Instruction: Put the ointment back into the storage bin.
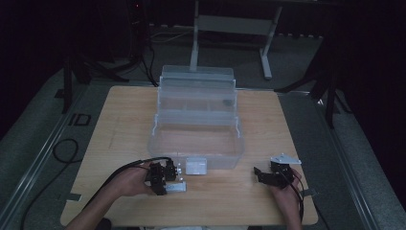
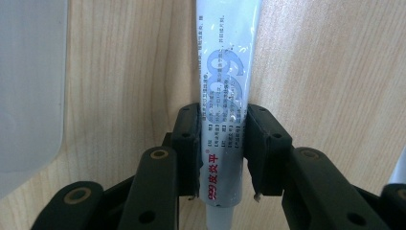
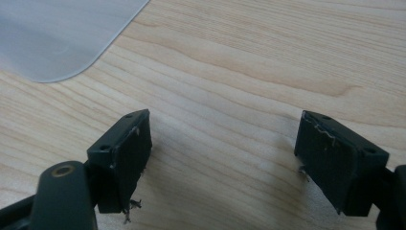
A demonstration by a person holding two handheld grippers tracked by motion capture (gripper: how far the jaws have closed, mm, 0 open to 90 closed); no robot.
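Observation:
A white tube [image 2: 225, 96] with blue and red print lies lengthwise on the wooden table [image 1: 119, 124]. My left gripper [image 2: 221, 122] is shut on the tube, its black pads [image 2: 187, 139] pressing both sides near the crimped end. From above, the left gripper [image 1: 163, 179] sits near the table's front edge, and the tube [image 1: 177, 186] pokes out to its right. My right gripper [image 3: 222, 153] stands open over bare wood with nothing between its jaws. In the high view the right gripper [image 1: 263, 173] is at the front right, held in a hand.
A clear plastic box [image 1: 239, 139] with stepped trays stands open in the middle of the table, its front latch [image 1: 196, 165] just beyond the left gripper. Its translucent corner [image 2: 28, 96] shows left of the tube, and again [image 3: 57, 33] ahead of the right gripper. Cables trail from both grippers.

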